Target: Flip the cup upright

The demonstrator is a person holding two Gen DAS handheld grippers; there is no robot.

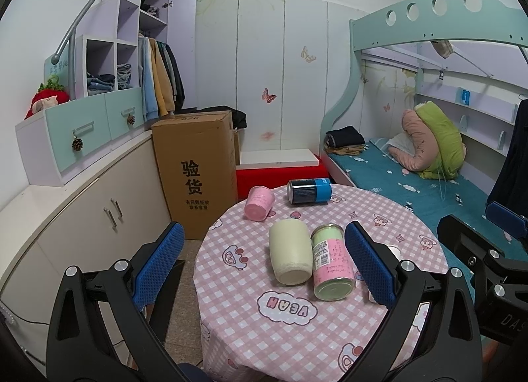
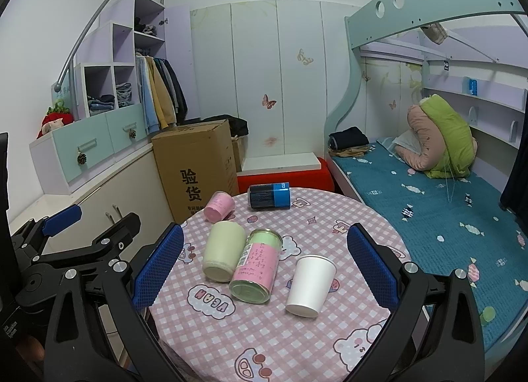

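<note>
A round table with a pink checked cloth holds several cups and cans. A white paper cup lies tipped with its base toward me, between my right gripper's fingers; in the left wrist view it is mostly hidden behind the right finger pad. A cream cup lies on its side beside a green-and-pink can. My left gripper is open above the cream cup and can. My right gripper is open and empty.
A small pink cup and a dark-and-blue can lie at the table's far edge. A cardboard box, cabinets and a bunk bed surround the table.
</note>
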